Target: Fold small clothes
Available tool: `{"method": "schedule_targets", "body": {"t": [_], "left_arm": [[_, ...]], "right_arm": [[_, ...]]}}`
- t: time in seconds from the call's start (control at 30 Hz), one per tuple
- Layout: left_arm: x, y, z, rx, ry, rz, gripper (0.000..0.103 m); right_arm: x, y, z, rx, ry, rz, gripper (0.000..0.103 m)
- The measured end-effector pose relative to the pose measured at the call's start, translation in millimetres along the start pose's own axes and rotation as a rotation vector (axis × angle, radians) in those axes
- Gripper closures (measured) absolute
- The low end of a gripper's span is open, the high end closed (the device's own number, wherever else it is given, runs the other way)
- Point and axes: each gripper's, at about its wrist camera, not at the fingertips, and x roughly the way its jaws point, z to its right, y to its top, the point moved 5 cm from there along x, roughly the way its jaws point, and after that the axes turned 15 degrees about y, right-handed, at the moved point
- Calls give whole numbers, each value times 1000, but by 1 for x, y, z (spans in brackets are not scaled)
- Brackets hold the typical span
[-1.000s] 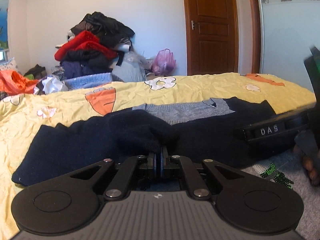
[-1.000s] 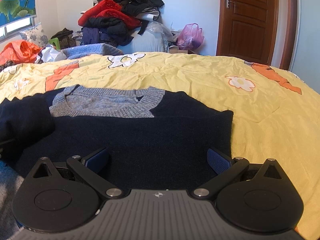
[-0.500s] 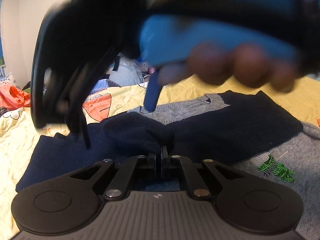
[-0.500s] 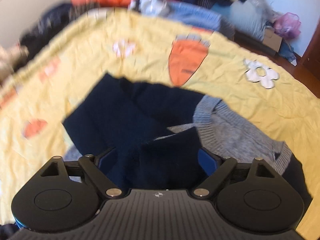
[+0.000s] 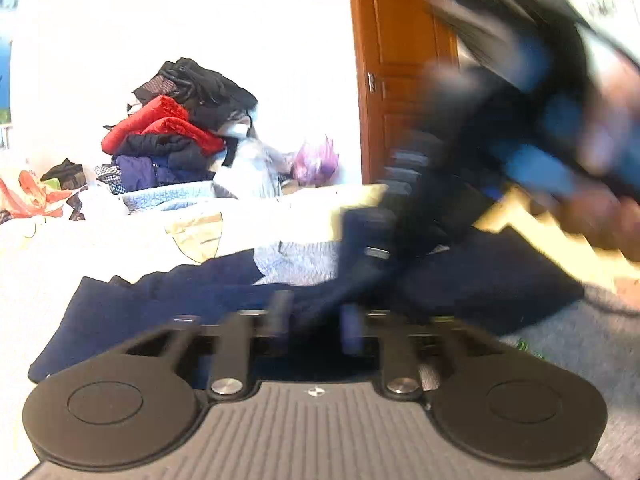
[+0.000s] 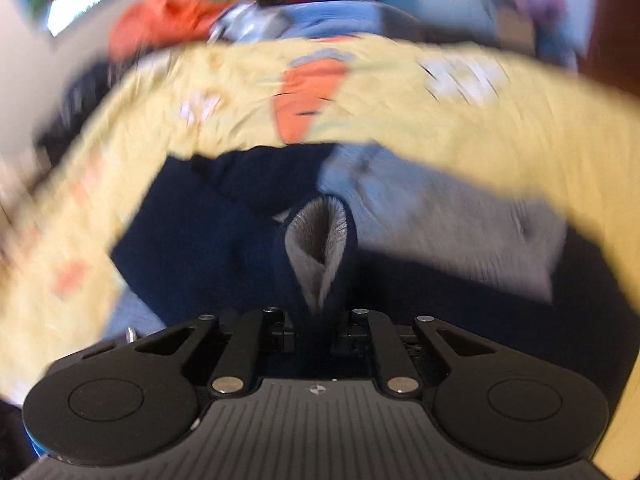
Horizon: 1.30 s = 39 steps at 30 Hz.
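Yellow bedding with orange carrot prints covers the bed under your work, with a heap of red and black clothes piled against the white wall behind. Your navy knit sweater with a grey collar lies spread near the bed's front edge. Your right claw is clenched on a navy, grey-lined fold of it. Your left claw is released, fingers parted over the sweater's hem.

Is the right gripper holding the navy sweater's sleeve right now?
Yes, the right gripper is shut on a fold of the navy sweater, its grey inner side showing between the jaws.
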Motion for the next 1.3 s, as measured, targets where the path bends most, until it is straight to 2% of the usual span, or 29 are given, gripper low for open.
{"method": "schedule_targets", "body": {"t": [0.03, 0.07, 0.13, 0.23, 0.3, 0.33, 0.37, 0.43, 0.5, 0.57, 0.67, 0.73, 0.87, 0.97, 1.13, 1.3], "left_arm": [[-2, 1, -4, -26, 5, 13, 11], [-5, 2, -9, -59, 9, 33, 1], [-7, 1, -17, -107, 16, 51, 1], [2, 1, -21, -139, 33, 10, 1], [7, 2, -30, -189, 38, -26, 1], [10, 2, -33, -223, 46, -47, 1], [14, 1, -40, -262, 56, -72, 1], [25, -5, -55, -344, 77, -127, 1], [31, -11, -70, -419, 102, -168, 1], [30, -14, -77, -459, 112, -174, 1], [25, -12, -73, -431, 119, -145, 1], [25, -10, -69, -400, 117, -138, 1], [27, -10, -69, -402, 115, -145, 1], [28, -10, -69, -406, 113, -157, 1], [30, -10, -67, -392, 115, -166, 1], [33, -10, -68, -395, 123, -179, 1]], "right_arm": [[-8, -7, 15, 74, 48, 35, 76], [-14, -15, 29, 152, 84, 56, 51], [-21, -26, 48, 257, 145, 120, 24], [-24, -30, 55, 347, 257, 196, 22], [-18, -28, 56, 373, 263, 209, 23], [-15, -27, 53, 352, 244, 202, 31], [-11, -26, 48, 311, 202, 188, 56], [-2, -24, 39, 220, 110, 124, 87], [-4, -18, 26, 131, 71, 118, 87], [-19, -7, 16, 68, 67, 145, 88], [-49, 11, 3, 0, 76, 195, 88], [-68, 19, 9, -51, 17, 207, 88], [-97, 15, 62, 51, -108, 205, 88], [-96, -5, 94, 114, -145, 186, 88], [-81, -21, 99, 103, -162, 178, 88], [-87, -17, 105, 85, -210, 185, 88]]}}
